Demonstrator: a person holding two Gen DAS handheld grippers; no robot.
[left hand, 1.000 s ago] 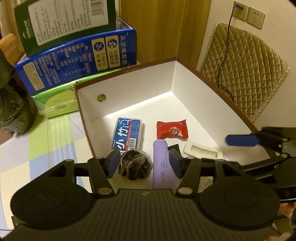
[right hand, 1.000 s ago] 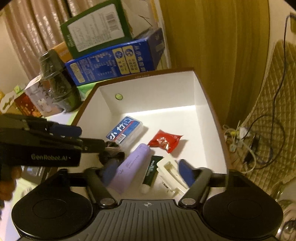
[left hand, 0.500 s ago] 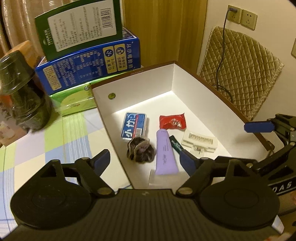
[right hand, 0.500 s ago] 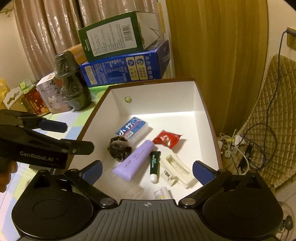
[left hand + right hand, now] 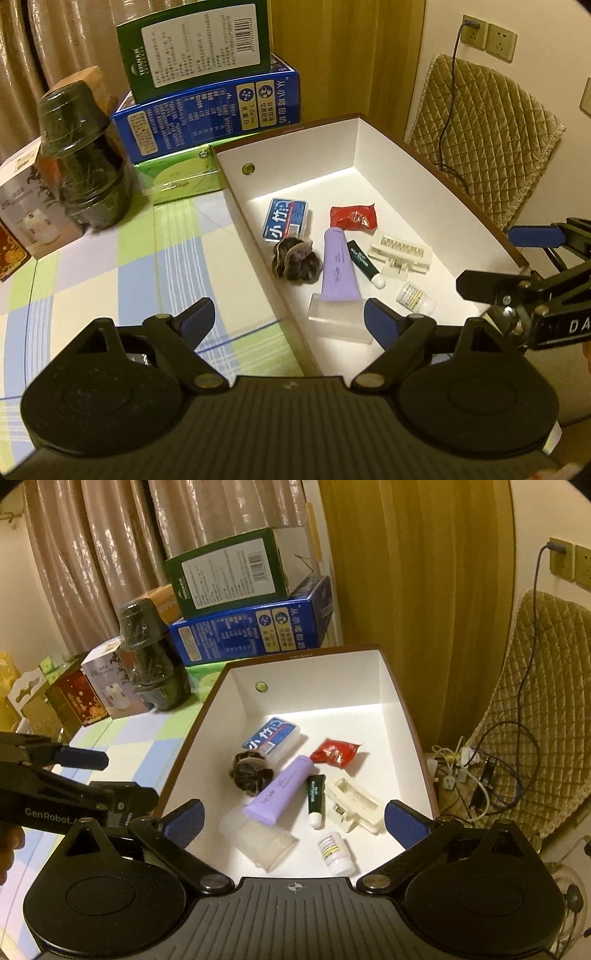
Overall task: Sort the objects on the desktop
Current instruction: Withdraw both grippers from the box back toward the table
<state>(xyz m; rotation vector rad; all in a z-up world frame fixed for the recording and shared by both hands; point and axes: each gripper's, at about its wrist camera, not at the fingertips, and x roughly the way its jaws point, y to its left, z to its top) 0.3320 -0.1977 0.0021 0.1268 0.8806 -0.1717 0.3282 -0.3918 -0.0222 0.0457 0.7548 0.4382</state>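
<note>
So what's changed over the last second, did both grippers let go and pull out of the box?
Yes. The left gripper left the dark crumpled hair scrunchie and lilac plastic tube, its jaws opening further. The right gripper opened wide off the white plastic clip case. Both backed up and away from the white cardboard box, empty. The box contents stayed put.

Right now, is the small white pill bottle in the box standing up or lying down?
Lying down. The pill bottle rests on its side on the box floor, label facing up, near the purple tube.
</note>
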